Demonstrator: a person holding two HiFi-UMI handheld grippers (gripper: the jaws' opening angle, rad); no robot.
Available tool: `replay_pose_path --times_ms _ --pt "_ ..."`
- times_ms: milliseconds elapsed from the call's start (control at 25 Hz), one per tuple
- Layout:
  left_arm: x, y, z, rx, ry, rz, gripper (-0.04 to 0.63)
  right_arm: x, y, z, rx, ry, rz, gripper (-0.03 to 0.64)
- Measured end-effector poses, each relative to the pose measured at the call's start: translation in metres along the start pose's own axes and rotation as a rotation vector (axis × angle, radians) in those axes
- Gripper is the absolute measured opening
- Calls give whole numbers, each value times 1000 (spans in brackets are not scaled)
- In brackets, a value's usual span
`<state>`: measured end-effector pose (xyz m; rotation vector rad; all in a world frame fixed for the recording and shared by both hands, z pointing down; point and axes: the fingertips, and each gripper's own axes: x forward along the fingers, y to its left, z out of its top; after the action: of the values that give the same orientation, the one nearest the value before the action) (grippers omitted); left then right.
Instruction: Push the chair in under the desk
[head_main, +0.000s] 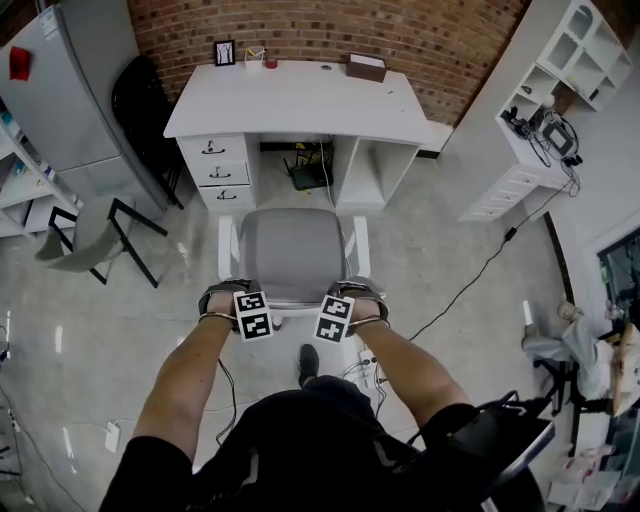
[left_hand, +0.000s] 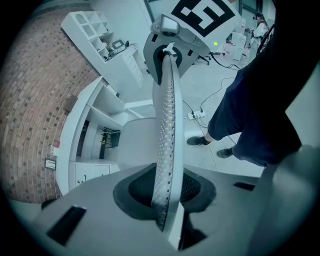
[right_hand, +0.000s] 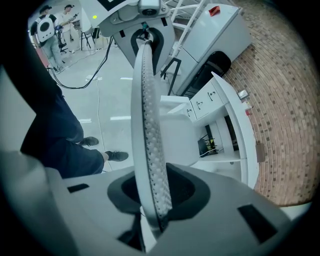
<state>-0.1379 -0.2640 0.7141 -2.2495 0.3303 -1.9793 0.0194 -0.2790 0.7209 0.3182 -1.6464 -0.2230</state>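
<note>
A grey-seated chair (head_main: 292, 252) with a white frame stands on the floor just in front of the white desk (head_main: 300, 100), its seat facing the open knee space. My left gripper (head_main: 228, 296) clamps the left end of the backrest's top edge, and my right gripper (head_main: 358, 293) clamps the right end. In the left gripper view the perforated backrest edge (left_hand: 167, 125) runs straight into the left gripper (left_hand: 165, 200). The right gripper view shows the same backrest edge (right_hand: 147, 125) pinched in the right gripper (right_hand: 150, 200).
Drawers (head_main: 213, 160) fill the desk's left side, and a black router (head_main: 308, 175) sits in the knee space. A picture frame (head_main: 224, 52) and a brown box (head_main: 366, 66) rest on top. A folding stand (head_main: 95, 235) is at left; a cable (head_main: 470, 285) crosses the floor at right.
</note>
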Motion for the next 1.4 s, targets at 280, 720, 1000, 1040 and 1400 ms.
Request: replay_pose_path --times_ms 280,720,1000,1040,1400 --pt "13 35 7 -26 50 -2 81 13 -37 -6 -40 -22 -15 74" --pt "31 83 14 -36 90 20 78 31 -85 -10 -69 -42 -35 71" --pt "38 107 15 -34 105 37 73 38 -109 -8 -83 -60 -48 69" --pt "39 111 15 -34 106 42 72 39 -113 -8 -85 -60 -49 69" --pt "47 133 19 -23 100 36 63 48 -136 -10 -90 -59 -47 69"
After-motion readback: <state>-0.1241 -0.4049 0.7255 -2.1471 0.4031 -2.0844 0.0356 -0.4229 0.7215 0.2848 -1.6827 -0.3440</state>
